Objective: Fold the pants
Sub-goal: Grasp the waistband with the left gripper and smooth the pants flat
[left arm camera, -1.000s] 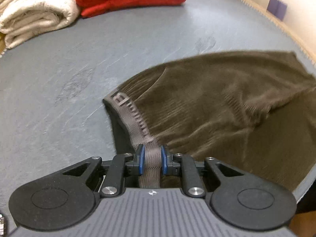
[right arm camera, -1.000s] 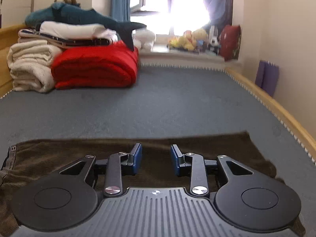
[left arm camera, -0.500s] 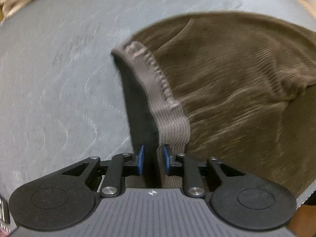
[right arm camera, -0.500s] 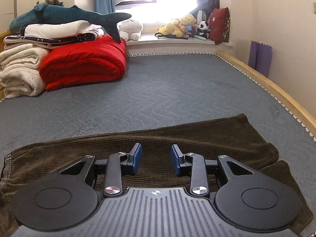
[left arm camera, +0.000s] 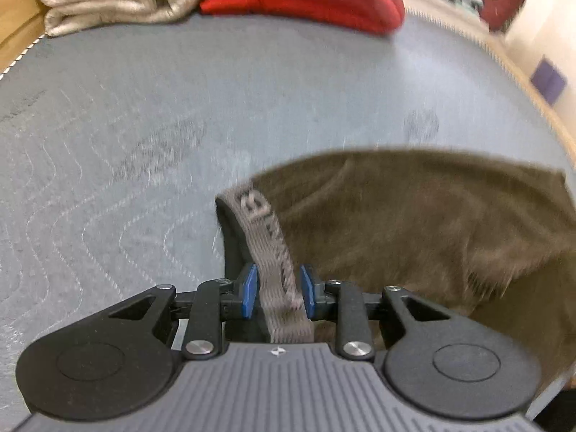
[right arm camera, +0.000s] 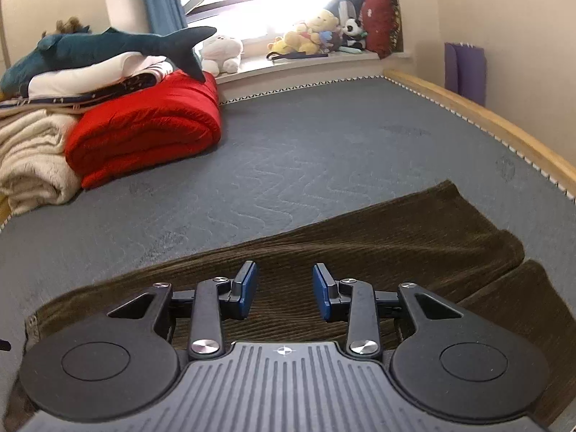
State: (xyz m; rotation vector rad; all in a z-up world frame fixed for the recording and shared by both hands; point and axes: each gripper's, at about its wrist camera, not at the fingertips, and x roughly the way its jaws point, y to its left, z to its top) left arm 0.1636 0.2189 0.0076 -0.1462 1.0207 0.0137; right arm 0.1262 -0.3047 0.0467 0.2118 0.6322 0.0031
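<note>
Brown corduroy pants (left arm camera: 414, 223) lie on the grey mattress (left arm camera: 144, 115). Their grey elastic waistband (left arm camera: 268, 237) runs between the blue pads of my left gripper (left arm camera: 276, 291); the jaws stand a little apart around the band, which looks slack. In the right wrist view the pants (right arm camera: 378, 244) stretch across the mattress, legs ending at the right. My right gripper (right arm camera: 284, 293) is open and empty, hovering just above the middle of the pants.
A folded red quilt (right arm camera: 144, 133), cream blankets (right arm camera: 32, 165) and a plush shark (right arm camera: 100, 46) are stacked at the far left. Stuffed toys (right arm camera: 309, 36) line the window sill. A wooden bed rail (right arm camera: 486, 122) runs along the right edge.
My left gripper has tilted up and its jaws have widened slightly around the waistband. My right gripper has risen and rolled, staying open over the pants.
</note>
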